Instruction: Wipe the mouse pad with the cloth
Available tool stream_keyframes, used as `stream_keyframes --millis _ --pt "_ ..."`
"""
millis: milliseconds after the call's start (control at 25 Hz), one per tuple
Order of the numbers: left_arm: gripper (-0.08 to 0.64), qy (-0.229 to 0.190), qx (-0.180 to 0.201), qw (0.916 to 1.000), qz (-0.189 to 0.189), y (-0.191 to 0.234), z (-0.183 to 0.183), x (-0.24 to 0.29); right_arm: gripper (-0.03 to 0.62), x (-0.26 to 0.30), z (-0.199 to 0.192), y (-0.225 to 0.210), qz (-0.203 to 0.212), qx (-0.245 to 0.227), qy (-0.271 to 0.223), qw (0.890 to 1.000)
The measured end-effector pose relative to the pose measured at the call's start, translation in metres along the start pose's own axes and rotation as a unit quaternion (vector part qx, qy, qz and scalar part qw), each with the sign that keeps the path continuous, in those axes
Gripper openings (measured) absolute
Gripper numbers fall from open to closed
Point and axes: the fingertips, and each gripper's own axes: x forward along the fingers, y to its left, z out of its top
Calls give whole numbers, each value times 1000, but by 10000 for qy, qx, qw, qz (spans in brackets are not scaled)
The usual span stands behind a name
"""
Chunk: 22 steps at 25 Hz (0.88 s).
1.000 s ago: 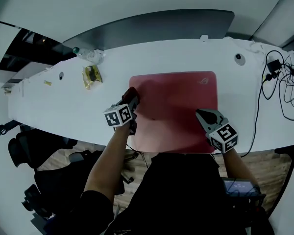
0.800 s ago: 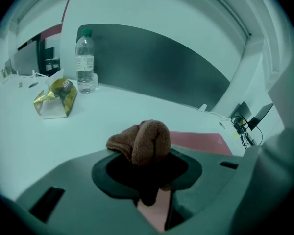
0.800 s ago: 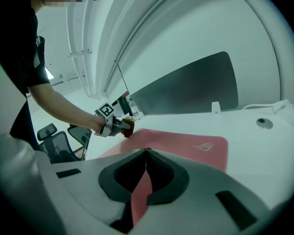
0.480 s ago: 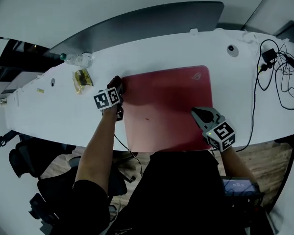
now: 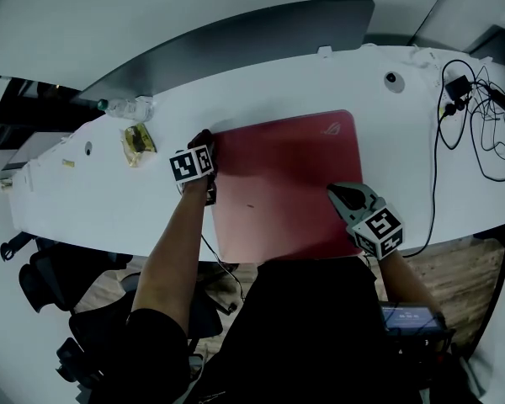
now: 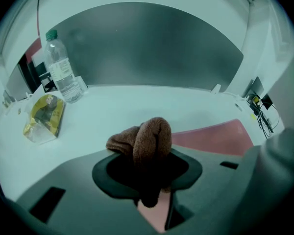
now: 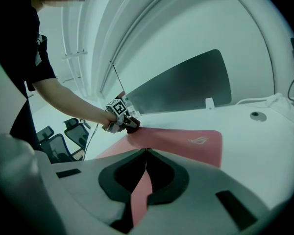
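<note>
Pinching cloth (image 6: 149,141): left hand-held gripper (image 5: 204,146), at pad's (image 5: 286,175) far-left corner. Cloth likely soft, light; best gripped at its bunched fold. Pad flat on worktop (image 5: 109,192). Right hand-held gripper (image 5: 343,196): pressed together, empty, at pad's near-right edge.

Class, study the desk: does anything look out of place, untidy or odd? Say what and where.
Two untidy spots. A crumpled yellow wrapper lies on the desk left of the mouse pad, near the water bottle. At the desk's right end, black cables lie in a loose tangle. Nothing looks spilled or broken.
</note>
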Motion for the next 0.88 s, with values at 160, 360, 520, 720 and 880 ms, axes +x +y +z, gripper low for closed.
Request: stream_keyframes --millis 160,360,520,720,880 --pt "144 -18 57 9999 -150 -23 1 1 26 -1 -2 -1 -29 32 -12 10000" --pt "144 -55 8 9995 -307 -49 0 2 26 -6 -4 -2 -60 47 -28 10000" --pt "144 -62 10 9988 -493 -75 -2 3 26 -9 -5 -3 -65 90 -64 9999" --pt "144 -37 45 9977 -678 -103 -1 6 26 -13 -5 -5 -109 119 -119 9998" --pt "144 -32 49 9966 -816 -124 0 7 26 -17 -6 -8 -133 135 -148 9997"
